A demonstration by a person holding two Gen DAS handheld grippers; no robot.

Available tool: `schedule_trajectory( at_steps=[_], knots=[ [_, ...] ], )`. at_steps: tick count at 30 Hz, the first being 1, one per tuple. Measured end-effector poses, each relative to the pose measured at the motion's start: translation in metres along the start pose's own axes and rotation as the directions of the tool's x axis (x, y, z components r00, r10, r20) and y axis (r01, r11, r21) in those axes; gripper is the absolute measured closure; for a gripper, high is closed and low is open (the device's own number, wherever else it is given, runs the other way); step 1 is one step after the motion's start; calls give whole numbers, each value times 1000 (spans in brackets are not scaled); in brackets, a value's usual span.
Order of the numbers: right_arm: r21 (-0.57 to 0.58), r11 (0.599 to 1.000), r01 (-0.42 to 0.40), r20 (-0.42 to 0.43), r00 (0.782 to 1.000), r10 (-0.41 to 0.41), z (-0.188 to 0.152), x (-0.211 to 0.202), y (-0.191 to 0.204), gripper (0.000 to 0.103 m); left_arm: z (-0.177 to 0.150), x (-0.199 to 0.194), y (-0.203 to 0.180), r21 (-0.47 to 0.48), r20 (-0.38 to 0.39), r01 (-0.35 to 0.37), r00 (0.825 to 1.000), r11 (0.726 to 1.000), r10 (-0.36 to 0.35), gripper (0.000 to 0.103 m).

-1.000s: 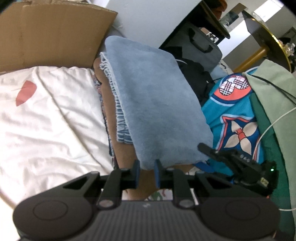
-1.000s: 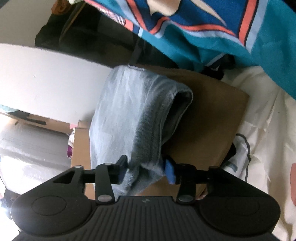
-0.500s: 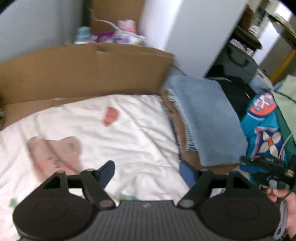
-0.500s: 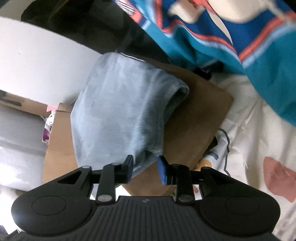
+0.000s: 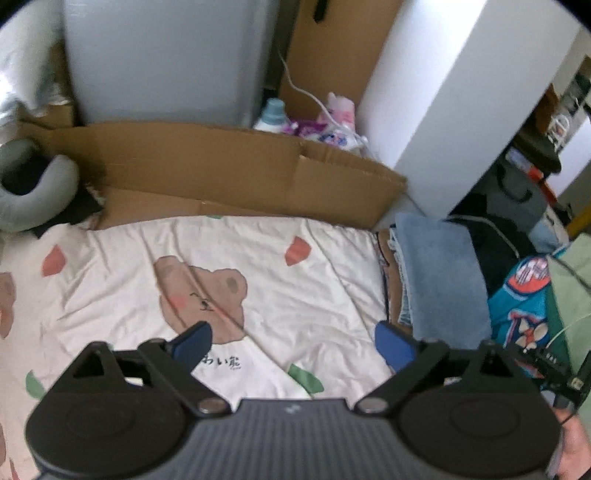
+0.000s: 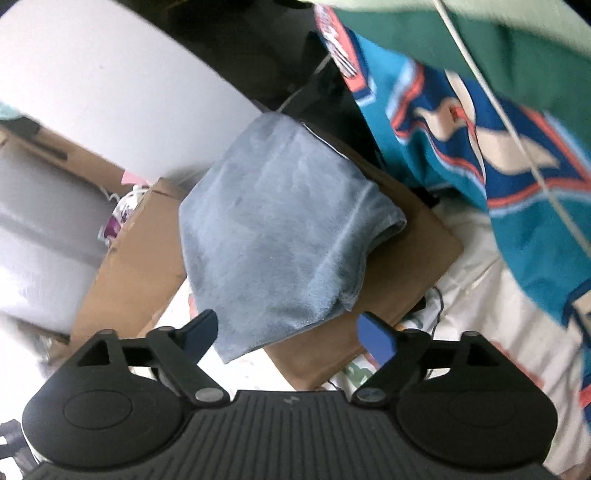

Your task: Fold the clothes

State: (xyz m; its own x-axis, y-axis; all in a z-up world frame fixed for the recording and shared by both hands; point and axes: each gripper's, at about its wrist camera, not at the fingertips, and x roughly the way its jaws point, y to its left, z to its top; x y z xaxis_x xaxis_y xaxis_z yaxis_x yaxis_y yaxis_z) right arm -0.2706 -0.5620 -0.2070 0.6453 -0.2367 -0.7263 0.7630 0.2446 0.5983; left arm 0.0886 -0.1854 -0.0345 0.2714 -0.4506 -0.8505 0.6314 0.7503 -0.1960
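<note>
A folded light-blue garment [image 6: 280, 229] lies on a stack of folded clothes topped by a brown one [image 6: 402, 266]; in the left wrist view the same blue garment [image 5: 439, 273] sits at the right of the bed. My right gripper [image 6: 288, 332] hangs above its near corner, jaws opening, pads clear of the cloth. My left gripper [image 5: 291, 341] hovers over the white bear-print bedsheet [image 5: 221, 280], jaws opening wide with nothing between them. A teal patterned shirt [image 6: 480, 147] lies beyond the stack.
A cardboard sheet [image 5: 229, 173] stands along the bed's far edge, with a grey neck pillow [image 5: 29, 192] at the left. A white wall [image 5: 436, 103] and dark bags [image 5: 517, 192] stand behind the stack. A green garment [image 6: 480, 33] and a white cable [image 6: 517, 129] cross the teal shirt.
Both grippers let go of the blue garment, opened and rose. The left one swung left, over the bedsheet. The blue garment stays on the stack.
</note>
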Motion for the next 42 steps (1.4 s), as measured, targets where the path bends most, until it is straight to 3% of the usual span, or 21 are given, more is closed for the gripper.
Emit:
schedule_trajectory(
  at_steps=[4,8,15,28,38,42],
  knots=[
    [-82,996,34,9,999,-33,9,-23,21,12,8,-41,6,-17,13,-31,999,999,31,2],
    [-172,983,65,21,998,-62,17,-49,46,10,22,-88,18,-112,-47,-63,997,992,58,1],
    [-293,953,81,-27,995,-93,18,-87,92,1,20,-149,48,-177,13,-51,998,983,54,1],
    [-415,907,73,-71,991,-112,5,-139,193,1,-7,-188,102,-166,10,-194,980,967,198,1],
    [-486,871,75,-74,989,-127,-2,-206,264,1,-37,-196,110,-210,52,-153,985,966,167,1],
    [-563,825,53,-57,993,-103,-8,-227,303,1,-58,-198,121,-244,50,-169,981,955,187,1]
  ],
)
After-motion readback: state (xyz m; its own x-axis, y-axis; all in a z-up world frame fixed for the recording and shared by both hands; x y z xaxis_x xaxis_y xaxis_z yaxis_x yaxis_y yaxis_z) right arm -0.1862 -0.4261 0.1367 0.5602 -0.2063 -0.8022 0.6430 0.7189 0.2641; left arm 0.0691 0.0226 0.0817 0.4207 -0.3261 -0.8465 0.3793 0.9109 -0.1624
